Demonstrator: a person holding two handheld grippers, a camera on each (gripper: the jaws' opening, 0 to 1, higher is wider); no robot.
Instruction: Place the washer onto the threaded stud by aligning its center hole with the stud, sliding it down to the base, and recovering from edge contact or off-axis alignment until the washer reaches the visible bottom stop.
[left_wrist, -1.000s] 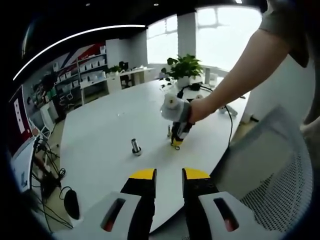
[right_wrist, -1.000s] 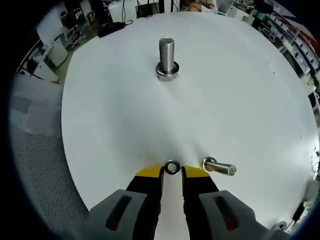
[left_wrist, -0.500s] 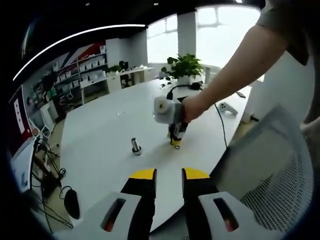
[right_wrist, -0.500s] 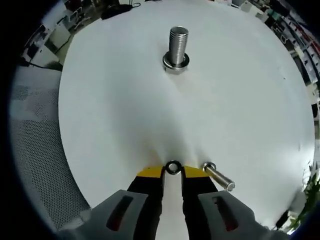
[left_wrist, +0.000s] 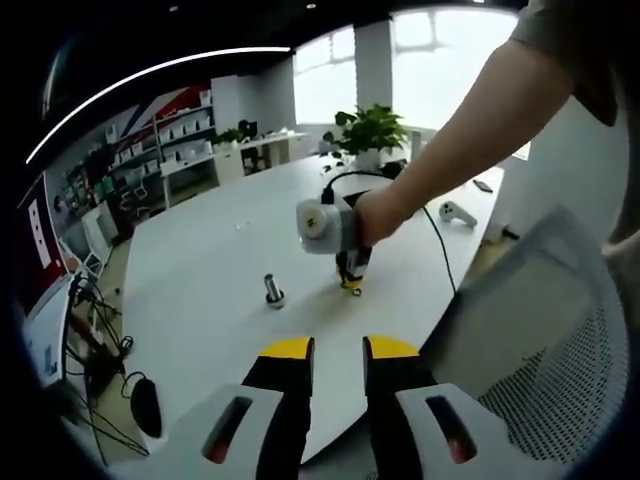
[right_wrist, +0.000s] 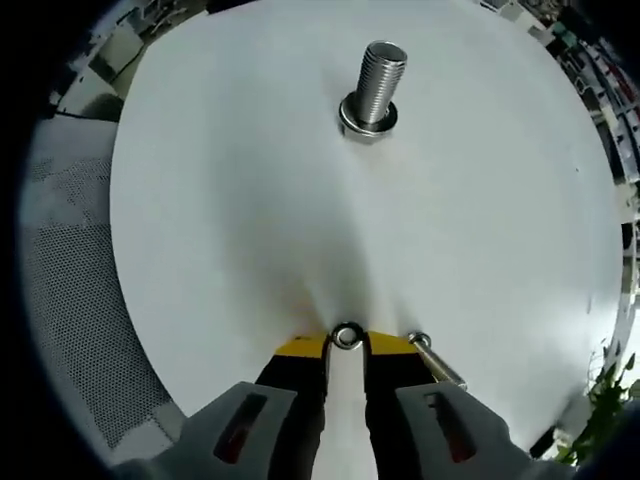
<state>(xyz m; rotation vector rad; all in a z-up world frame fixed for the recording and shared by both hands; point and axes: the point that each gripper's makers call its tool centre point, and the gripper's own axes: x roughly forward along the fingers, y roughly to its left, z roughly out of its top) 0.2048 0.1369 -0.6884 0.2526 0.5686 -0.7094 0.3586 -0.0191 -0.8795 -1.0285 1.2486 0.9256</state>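
In the right gripper view, the right gripper (right_wrist: 346, 343) pinches the washer (right_wrist: 346, 335) between its yellow-tipped fingers (right_wrist: 302, 347) just above the white tabletop (right_wrist: 220, 200). The threaded stud (right_wrist: 374, 88) stands upright well ahead; a loose bolt (right_wrist: 434, 359) lies beside the fingers. The left gripper (left_wrist: 336, 354) hovers off the tabletop edge, fingers slightly apart, seemingly holding nothing.

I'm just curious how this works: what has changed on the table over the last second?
The right claw, shut on the washer, has carried it closer to the upright stud. The loose bolt beside it stayed lying on the table; the left claw stayed back, idle.
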